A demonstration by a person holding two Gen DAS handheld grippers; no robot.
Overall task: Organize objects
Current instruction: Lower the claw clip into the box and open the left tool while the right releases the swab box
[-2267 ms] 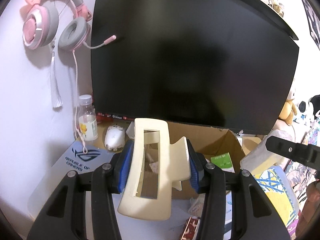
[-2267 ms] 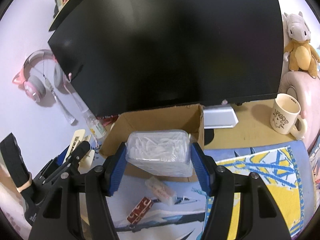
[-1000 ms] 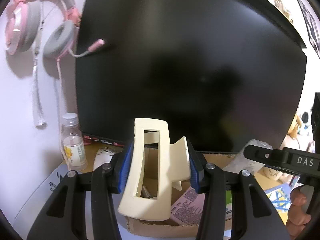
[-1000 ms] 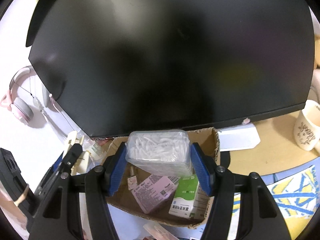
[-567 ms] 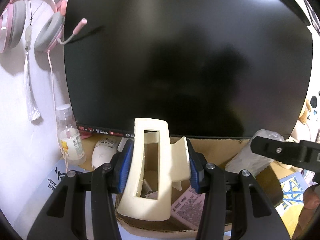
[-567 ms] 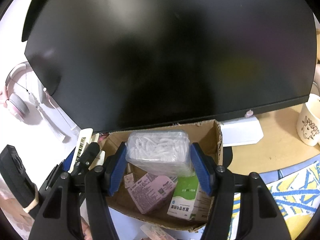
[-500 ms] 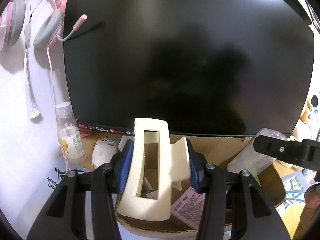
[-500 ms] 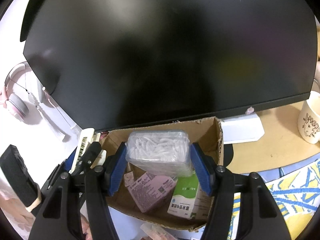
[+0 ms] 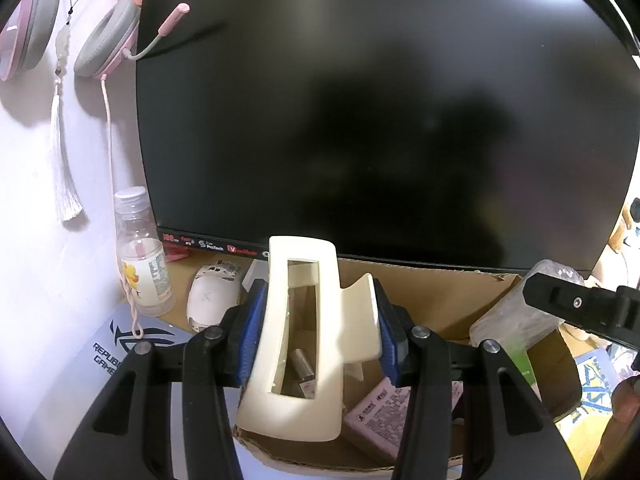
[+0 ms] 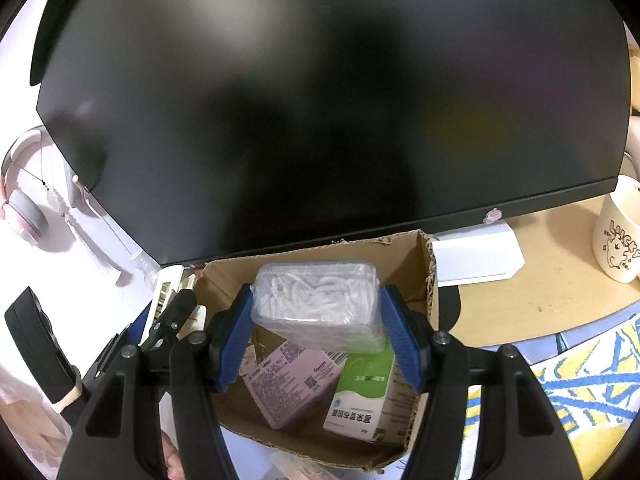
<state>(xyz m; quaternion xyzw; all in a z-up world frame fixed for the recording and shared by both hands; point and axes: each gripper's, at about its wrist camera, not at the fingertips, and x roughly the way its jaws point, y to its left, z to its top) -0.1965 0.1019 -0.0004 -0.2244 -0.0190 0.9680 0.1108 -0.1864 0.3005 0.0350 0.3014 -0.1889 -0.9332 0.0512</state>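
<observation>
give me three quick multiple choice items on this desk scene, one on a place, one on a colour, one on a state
1. Where is the green box?
A. inside the cardboard box
B. on the monitor
C. beside the mug

2. What colour is the hair claw clip?
A. pink
B. cream
C. black

3. The right gripper is:
A. open, holding nothing
B. shut on the clear tub of cotton swabs
C. out of view

Answers: 1 A, it stands among the items in the carton; 2 B, the left gripper clamps a cream clip; 3 B, both blue pads press the tub's sides.
</observation>
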